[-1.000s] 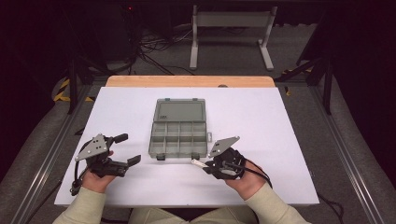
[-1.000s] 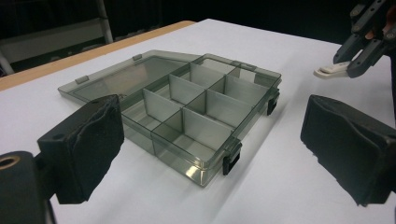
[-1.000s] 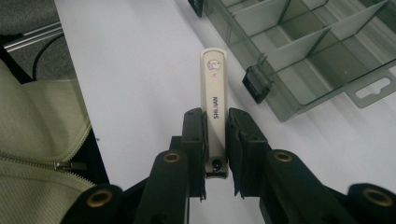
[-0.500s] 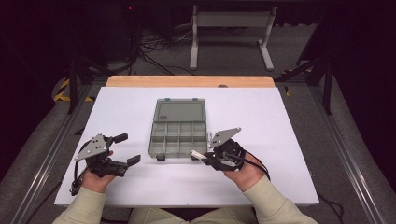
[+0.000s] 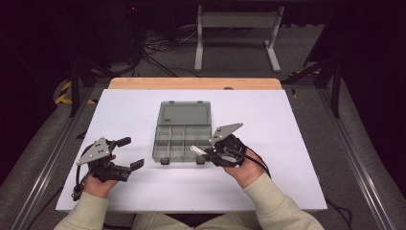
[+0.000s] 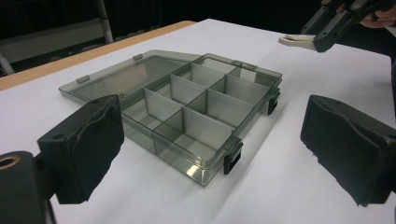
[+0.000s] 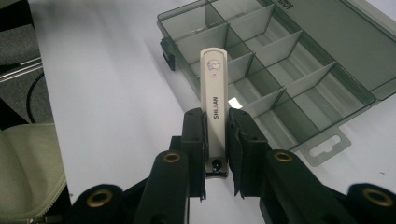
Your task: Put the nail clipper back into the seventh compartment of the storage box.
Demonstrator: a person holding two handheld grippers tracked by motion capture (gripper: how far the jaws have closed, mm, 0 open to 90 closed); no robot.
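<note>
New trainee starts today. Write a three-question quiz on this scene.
1. True or false: the right gripper holds a nail clipper.
2. The lid of the box is: A open, B shut, C missing.
3. Fill in: the jaws of the left gripper stand ____.

Key: 1 true; 2 A; 3 open.

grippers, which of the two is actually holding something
The right gripper: its fingers are shut on a cream-white nail clipper over the grey plastic compartment box. The left gripper is open and empty.
</note>
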